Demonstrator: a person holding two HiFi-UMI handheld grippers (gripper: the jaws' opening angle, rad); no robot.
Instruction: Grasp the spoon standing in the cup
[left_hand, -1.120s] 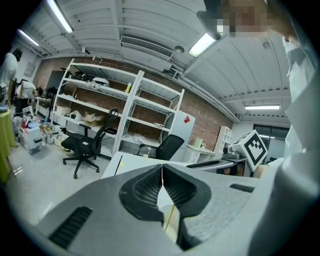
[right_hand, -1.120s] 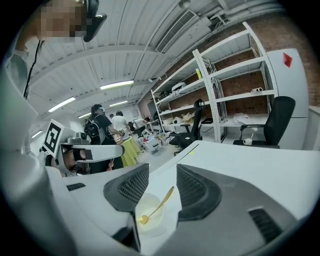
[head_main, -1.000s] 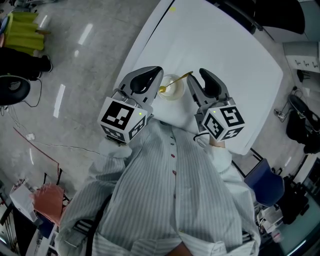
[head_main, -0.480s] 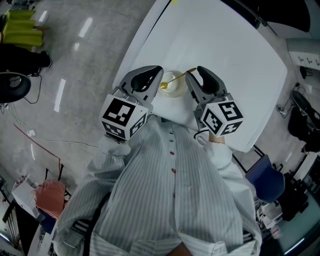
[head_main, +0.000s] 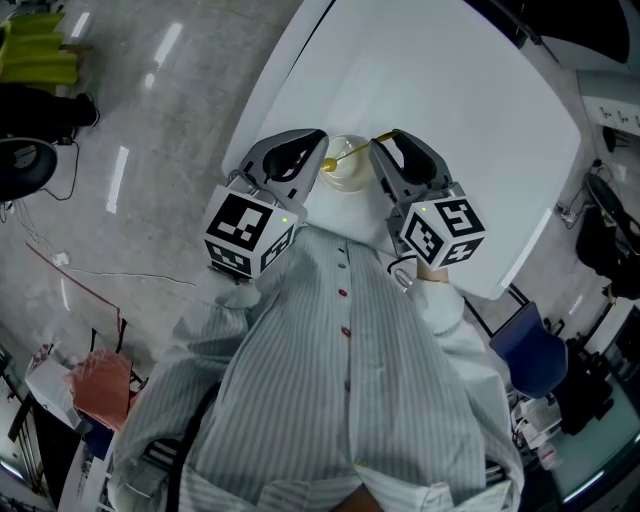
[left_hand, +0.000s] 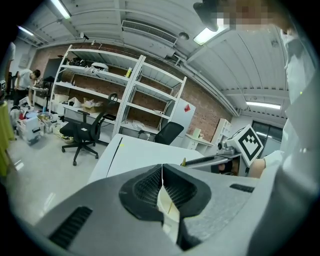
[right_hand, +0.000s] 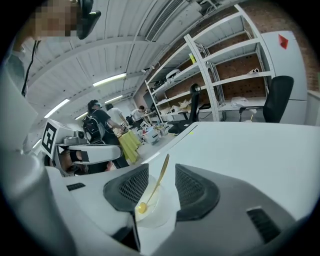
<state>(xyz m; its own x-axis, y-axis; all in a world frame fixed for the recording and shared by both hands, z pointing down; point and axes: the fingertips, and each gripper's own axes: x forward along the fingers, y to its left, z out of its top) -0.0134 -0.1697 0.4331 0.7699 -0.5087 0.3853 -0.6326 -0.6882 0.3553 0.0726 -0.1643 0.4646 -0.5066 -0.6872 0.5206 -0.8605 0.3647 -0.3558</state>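
A small white cup (head_main: 345, 172) stands near the front edge of the white table (head_main: 450, 90). In it leans a gold spoon (head_main: 350, 153), bowl down, handle slanting up to the right. My right gripper (head_main: 386, 150) is open just right of the cup. In the right gripper view the spoon (right_hand: 156, 186) rises between the two pads (right_hand: 131, 187) without touching either, with the cup (right_hand: 159, 212) below. My left gripper (head_main: 310, 150) is shut at the cup's left side with nothing held. Through the slit under its jaws (left_hand: 162, 172) shows a sliver of the cup (left_hand: 167, 212).
The table's left edge (head_main: 262, 95) drops to a grey floor. Office chairs (left_hand: 82, 132) and metal shelves (left_hand: 125, 95) stand beyond the table. People (right_hand: 102, 125) stand at the room's far side. My striped shirt (head_main: 340, 380) fills the lower head view.
My right gripper has moved left toward the cup, so the spoon handle now stands between its jaws. The left gripper stays shut beside the cup.
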